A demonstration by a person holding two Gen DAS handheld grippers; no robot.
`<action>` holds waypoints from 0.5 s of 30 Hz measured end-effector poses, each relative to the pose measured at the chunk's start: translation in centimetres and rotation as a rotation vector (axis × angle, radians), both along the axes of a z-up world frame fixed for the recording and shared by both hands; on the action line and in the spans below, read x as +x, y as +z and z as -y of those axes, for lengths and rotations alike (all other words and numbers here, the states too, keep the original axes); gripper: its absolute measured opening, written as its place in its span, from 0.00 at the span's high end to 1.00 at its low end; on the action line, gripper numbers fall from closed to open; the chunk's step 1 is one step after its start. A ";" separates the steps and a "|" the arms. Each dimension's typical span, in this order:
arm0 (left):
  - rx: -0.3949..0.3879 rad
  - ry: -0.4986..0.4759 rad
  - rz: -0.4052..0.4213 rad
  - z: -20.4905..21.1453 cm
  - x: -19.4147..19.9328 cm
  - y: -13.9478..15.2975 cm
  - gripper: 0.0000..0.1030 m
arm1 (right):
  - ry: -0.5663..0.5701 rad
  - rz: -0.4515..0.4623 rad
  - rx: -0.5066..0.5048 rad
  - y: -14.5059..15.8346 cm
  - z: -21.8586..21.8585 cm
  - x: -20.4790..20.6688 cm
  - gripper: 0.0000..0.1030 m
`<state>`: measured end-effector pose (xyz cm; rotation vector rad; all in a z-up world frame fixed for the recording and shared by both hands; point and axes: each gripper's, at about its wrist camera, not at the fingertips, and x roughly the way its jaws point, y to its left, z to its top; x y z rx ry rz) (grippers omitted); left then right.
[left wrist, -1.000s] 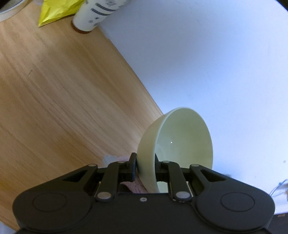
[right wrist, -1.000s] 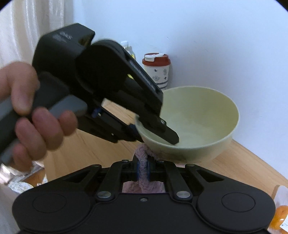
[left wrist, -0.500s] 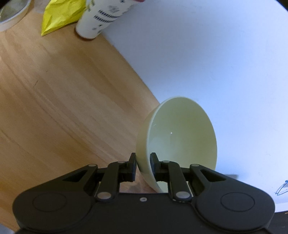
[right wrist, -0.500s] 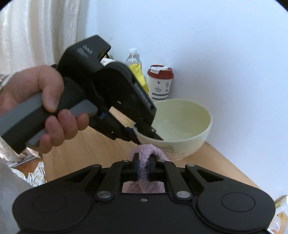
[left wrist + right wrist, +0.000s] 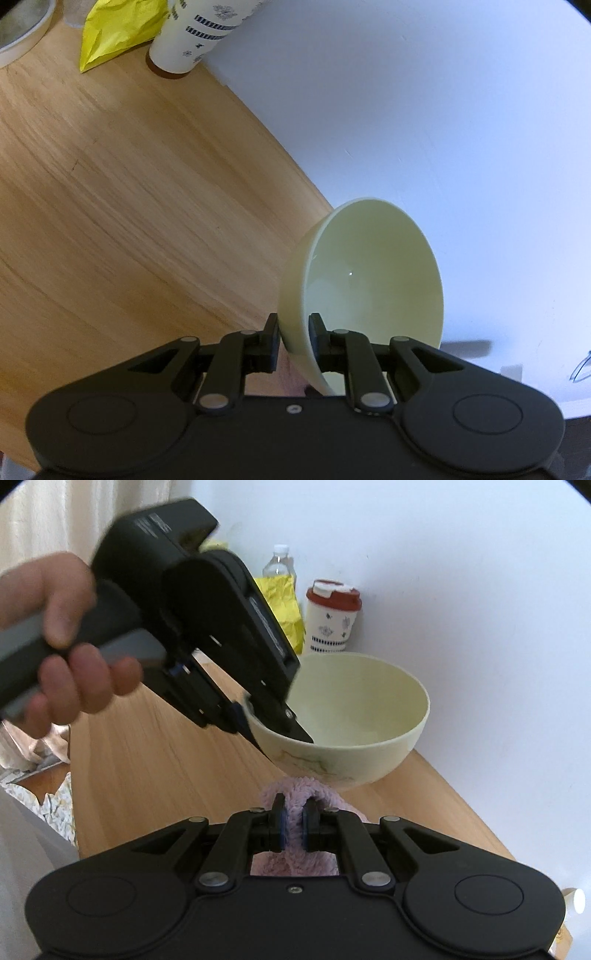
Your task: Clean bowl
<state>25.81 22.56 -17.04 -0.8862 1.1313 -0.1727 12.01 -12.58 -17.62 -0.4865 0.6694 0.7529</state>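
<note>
A pale green bowl [image 5: 369,273] is pinched at its near rim by my left gripper [image 5: 293,332], one finger inside, one outside. In the right wrist view the bowl [image 5: 354,716] is low over or on the wooden table [image 5: 155,775] by the white wall; I cannot tell whether it touches. The left gripper [image 5: 273,731] and the hand holding it fill the left of that view. My right gripper [image 5: 293,823] is shut on a pink fluffy cloth [image 5: 295,797], just in front of and below the bowl, apart from it.
A white cup with a red lid [image 5: 332,620], a yellow bag [image 5: 280,605] and a clear water bottle [image 5: 279,563] stand at the back against the wall. The cup [image 5: 195,33] and bag [image 5: 114,33] also show in the left wrist view. Crumpled fabric [image 5: 44,775] lies off the table's left edge.
The right gripper with the cloth has pulled back from the bowl. The left gripper has shifted with the bowl, and the cup and bag now show further into its view.
</note>
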 end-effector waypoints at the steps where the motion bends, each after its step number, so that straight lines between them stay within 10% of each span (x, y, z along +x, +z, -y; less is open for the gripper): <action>1: 0.003 -0.001 -0.001 0.1 -0.1 0.0 0.86 | 0.000 -0.001 -0.002 -0.2 0.0 0.1 0.92; 15: 0.022 0.022 -0.022 -0.4 0.1 -0.6 0.85 | -0.016 0.026 0.061 2.1 2.2 -0.8 0.91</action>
